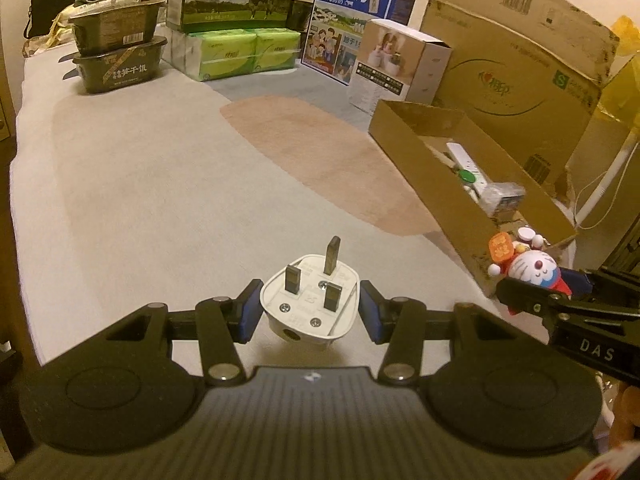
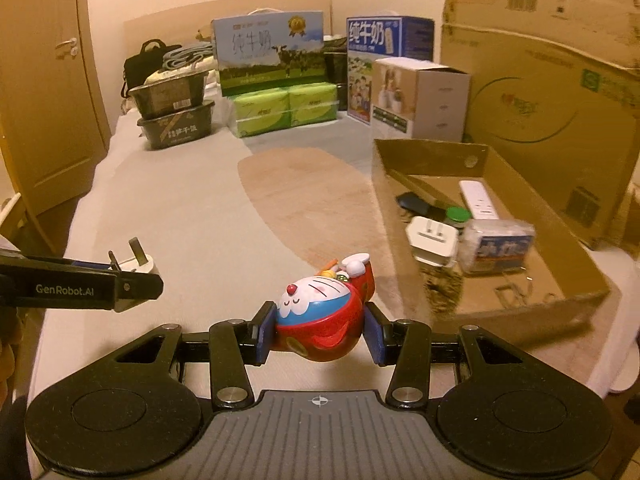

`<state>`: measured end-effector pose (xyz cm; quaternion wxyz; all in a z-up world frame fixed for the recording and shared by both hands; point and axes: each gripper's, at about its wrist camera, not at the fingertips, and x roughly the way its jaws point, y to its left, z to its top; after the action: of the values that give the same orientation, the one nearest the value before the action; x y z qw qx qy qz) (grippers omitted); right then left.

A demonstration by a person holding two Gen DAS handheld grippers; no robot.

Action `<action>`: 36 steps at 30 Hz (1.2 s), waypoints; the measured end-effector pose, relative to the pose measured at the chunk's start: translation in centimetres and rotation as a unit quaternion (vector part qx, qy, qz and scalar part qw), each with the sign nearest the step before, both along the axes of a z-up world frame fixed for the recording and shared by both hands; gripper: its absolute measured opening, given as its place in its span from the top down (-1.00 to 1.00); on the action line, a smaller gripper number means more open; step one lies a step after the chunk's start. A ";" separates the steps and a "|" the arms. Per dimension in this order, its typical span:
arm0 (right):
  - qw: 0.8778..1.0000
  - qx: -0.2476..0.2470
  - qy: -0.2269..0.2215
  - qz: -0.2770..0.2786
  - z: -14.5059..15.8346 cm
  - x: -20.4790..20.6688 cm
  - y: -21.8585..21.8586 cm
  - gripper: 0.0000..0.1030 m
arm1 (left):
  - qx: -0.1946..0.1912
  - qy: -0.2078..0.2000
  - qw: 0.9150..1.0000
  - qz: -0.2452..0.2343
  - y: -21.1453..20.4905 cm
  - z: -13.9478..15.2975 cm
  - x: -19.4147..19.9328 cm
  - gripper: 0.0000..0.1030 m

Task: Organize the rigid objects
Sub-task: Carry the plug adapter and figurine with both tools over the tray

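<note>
left fingers (image 1: 308,304) grip white plug (image 1: 310,300) | right fingers (image 2: 320,330) grip cat figurine (image 2: 320,312) | right view only: charger (image 2: 432,240) in box (image 2: 520,312)

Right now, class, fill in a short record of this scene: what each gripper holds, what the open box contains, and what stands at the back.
left gripper: shut on white three-pin plug, pins up
right gripper: shut on cat figurine
cardboard tray: open, on the right; holds white remote, white charger, green-capped bottle, clear packet
back: milk cartons, green tissue packs
</note>
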<state>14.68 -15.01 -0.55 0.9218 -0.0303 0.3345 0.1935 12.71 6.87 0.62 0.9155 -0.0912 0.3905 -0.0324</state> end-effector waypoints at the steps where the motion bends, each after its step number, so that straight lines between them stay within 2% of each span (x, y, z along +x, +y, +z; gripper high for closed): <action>1: 1.000 0.000 -0.001 -0.002 0.2 -0.4 -0.4 0.11 | -0.001 0.000 1.000 0.000 -0.2 0.2 -0.2 0.09; 19: 0.999 0.010 -0.019 -0.030 2.1 -4.3 -6.1 0.11 | 0.008 -0.013 1.000 -0.014 -5.2 2.2 -2.5 0.09; 28: 0.998 0.012 -0.020 -0.053 2.2 -4.9 -8.4 0.11 | 0.004 -0.013 0.999 -0.030 -7.2 2.4 -2.3 0.09; 36: 0.996 0.009 -0.023 -0.085 2.4 -4.6 -11.6 0.11 | -0.004 -0.013 0.998 -0.065 -11.0 2.3 -0.9 0.09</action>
<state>10.07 -26.64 1.90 0.9426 0.0023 0.3129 0.1166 11.85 -4.17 2.96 0.9162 -0.0687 0.3832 -0.0947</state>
